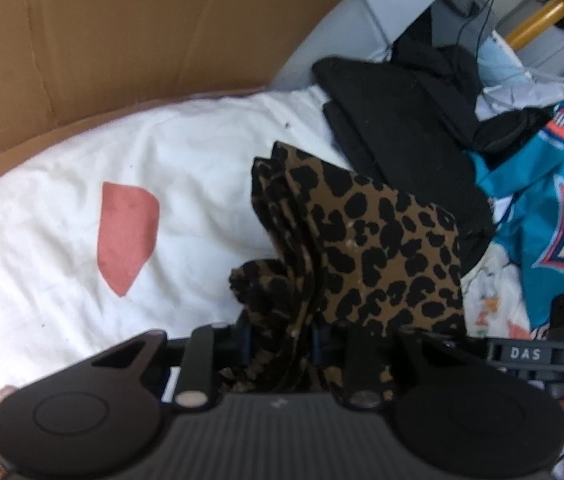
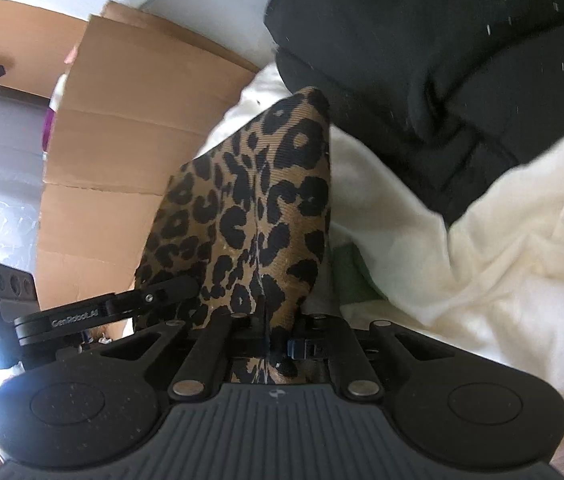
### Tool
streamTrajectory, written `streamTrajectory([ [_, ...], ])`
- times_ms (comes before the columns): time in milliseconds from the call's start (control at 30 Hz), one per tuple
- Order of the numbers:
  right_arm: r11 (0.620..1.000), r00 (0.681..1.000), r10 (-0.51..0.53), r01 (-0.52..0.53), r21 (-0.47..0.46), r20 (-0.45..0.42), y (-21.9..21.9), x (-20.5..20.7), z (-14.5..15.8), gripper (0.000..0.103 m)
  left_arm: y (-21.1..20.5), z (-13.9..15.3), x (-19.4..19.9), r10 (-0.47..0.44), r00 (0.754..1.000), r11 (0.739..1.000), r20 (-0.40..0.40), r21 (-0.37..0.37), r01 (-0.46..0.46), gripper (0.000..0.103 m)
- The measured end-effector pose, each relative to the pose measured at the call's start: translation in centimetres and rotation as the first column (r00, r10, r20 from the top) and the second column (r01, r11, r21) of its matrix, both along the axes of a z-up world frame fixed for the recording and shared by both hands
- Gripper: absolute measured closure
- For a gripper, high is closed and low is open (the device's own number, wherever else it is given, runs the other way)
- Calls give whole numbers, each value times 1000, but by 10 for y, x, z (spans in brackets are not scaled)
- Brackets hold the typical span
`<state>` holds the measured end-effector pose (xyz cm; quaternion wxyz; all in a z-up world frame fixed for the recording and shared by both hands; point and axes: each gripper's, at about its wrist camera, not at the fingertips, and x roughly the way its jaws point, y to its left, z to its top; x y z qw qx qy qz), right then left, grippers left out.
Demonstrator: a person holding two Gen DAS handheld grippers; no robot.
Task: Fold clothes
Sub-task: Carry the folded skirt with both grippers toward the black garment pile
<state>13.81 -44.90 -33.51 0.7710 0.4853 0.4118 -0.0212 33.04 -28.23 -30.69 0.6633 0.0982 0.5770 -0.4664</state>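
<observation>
A folded leopard-print garment [image 1: 370,240] is held up over the white bed sheet [image 1: 61,248]. My left gripper [image 1: 277,344] is shut on its near edge, where several folded layers bunch between the jaws. In the right wrist view the same leopard-print garment [image 2: 257,208] rises from my right gripper [image 2: 271,340], which is shut on its other edge. The fingertips of both grippers are hidden by the cloth. The right gripper's body shows at the left wrist view's right edge [image 1: 522,354], and the left gripper's body [image 2: 81,312] shows at the left of the right wrist view.
A folded black garment [image 1: 398,132] [image 2: 442,60] lies just beyond the leopard cloth. A teal printed garment [image 1: 554,200] lies at the right. A cardboard box wall [image 1: 121,32] [image 2: 137,120] stands along the sheet's far edge. A pink patch [image 1: 125,232] marks the sheet.
</observation>
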Motion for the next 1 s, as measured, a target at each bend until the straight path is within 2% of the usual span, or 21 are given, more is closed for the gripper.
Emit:
streamTrajectory([
  [300,996,994,63,-57,-67,90,-11,-5,42,98,17,52,-18,144,989,987,41,-80,-140,77],
  [600,982,984,120,-98,-162,131,-4,-4,78,98,24,88,-35,279,958,958,62,-91,-273,77],
  [833,977,974,129,-93,-191,185,-14,-12,116,98,25,123,-51,344,938,934,49,-124,-336,77],
  [1000,967,963,147,-92,-238,226,-27,-23,145,98,10,145,-67,375,925,918,56,-162,-362,77],
])
